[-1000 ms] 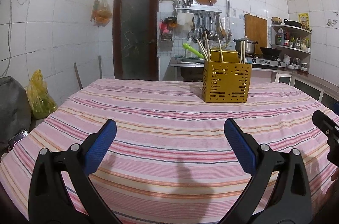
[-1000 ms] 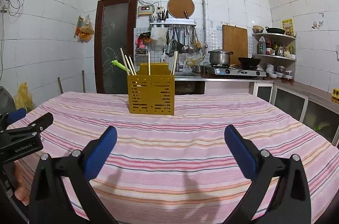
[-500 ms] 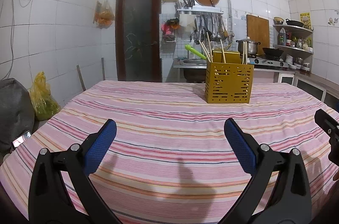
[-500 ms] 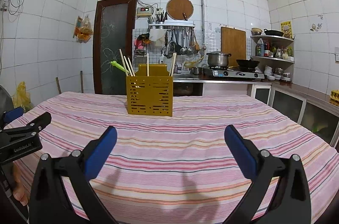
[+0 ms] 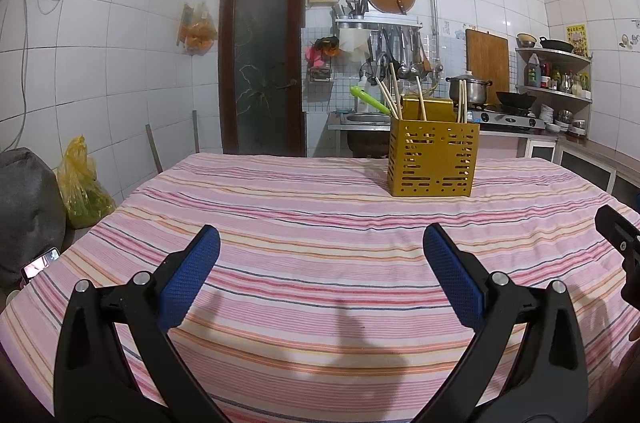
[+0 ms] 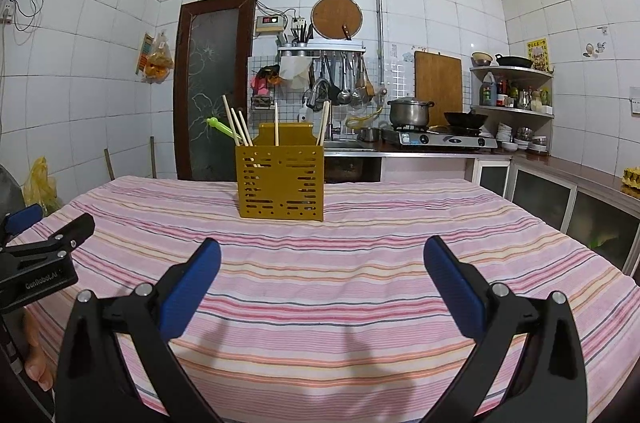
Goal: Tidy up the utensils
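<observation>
While both hand-held grippers gape, phone (image 5: 40, 261) only in L view, egg tray (image 6: 631, 178) only R.

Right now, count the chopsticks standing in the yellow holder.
6 chopsticks: three lean at left, one upright in the middle, a close pair at right. Shorter ones may hide inside the yellow holder.

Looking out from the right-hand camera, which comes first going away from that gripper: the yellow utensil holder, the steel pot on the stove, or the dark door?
From the right gripper, both fingers spread wide:
1. Yellow utensil holder, on the striped cloth, straight ahead and slightly left.
2. Steel pot, on the stove past the table, to the right.
3. Dark door, in the back wall, to the left. It looks about as far as the pot; too close to call.
</observation>
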Demonstrator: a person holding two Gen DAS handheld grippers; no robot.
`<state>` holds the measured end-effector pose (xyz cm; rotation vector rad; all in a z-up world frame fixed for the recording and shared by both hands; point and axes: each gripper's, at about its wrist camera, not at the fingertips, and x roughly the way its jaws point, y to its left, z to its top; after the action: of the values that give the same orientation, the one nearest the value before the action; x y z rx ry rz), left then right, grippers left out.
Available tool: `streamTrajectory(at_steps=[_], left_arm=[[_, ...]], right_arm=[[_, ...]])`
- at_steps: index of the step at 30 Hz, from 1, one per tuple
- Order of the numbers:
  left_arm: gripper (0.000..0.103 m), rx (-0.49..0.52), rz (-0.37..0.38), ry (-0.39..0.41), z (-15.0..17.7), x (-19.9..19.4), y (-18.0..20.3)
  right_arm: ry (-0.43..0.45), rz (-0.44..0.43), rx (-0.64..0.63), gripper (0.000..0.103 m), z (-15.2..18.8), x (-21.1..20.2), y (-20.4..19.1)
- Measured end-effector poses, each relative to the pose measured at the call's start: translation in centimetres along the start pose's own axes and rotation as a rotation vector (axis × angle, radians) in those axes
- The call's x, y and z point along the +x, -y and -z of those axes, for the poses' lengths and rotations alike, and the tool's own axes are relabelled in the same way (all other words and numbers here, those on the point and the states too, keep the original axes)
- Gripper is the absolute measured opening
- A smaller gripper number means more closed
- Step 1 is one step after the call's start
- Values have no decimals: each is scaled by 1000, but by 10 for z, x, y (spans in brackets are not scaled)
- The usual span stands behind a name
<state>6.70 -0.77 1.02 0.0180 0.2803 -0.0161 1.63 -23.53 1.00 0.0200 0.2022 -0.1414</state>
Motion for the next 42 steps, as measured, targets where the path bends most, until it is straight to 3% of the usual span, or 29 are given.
streamTrajectory(at_steps=[42], left_arm=[[98,-10,1,0,-1,0,-2]], right_arm=[[9,4,-2,99,-2,-1,1]])
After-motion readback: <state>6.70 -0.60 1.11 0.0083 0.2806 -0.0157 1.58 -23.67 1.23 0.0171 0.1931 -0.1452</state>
